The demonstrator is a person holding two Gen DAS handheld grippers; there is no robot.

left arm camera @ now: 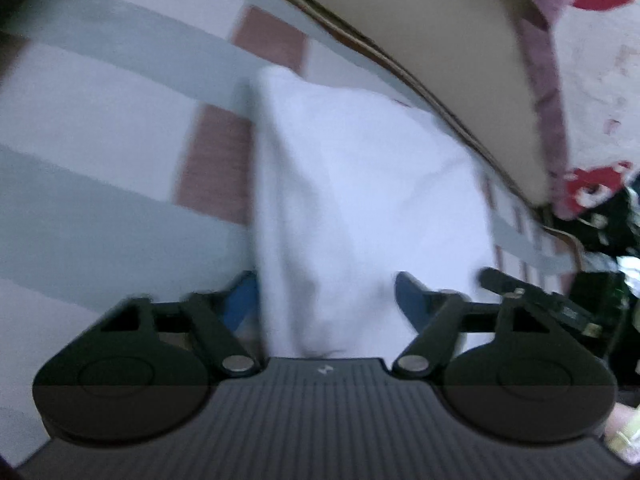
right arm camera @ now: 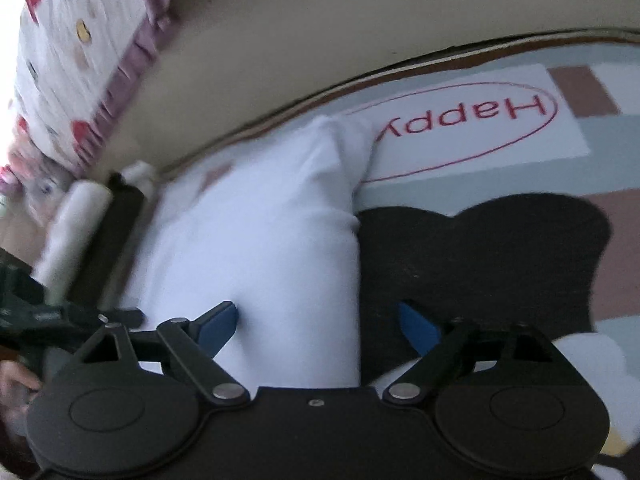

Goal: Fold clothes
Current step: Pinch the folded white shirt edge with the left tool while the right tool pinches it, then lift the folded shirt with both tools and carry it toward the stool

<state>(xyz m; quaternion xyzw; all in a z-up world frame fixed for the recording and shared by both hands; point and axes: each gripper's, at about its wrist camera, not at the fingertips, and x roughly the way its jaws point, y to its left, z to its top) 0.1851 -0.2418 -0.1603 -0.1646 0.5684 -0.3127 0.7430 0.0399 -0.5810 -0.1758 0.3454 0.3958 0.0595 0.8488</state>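
A white garment (left arm camera: 360,184) lies folded into a long strip on the patterned sheet. In the left wrist view its near end runs between the spread blue pads (left arm camera: 244,296) of my left gripper (left arm camera: 326,296), which is open. My right gripper (right arm camera: 318,320) is open too. It straddles the right edge of the same white garment (right arm camera: 260,232), with one blue pad (right arm camera: 220,324) over the cloth and the other over a black patch. Each gripper shows at the side of the other's view: the right gripper's body (left arm camera: 540,300) and the left gripper's body (right arm camera: 60,316). Both views are motion-blurred.
The sheet (left arm camera: 100,184) has grey, white and brown blocks, a red "Happy" oval (right arm camera: 472,120) and a black bear-shaped patch (right arm camera: 480,260). A beige board (left arm camera: 420,20) borders it. A frilled pillow with red prints (right arm camera: 80,60) and white bottles (right arm camera: 76,228) sit beyond the edge.
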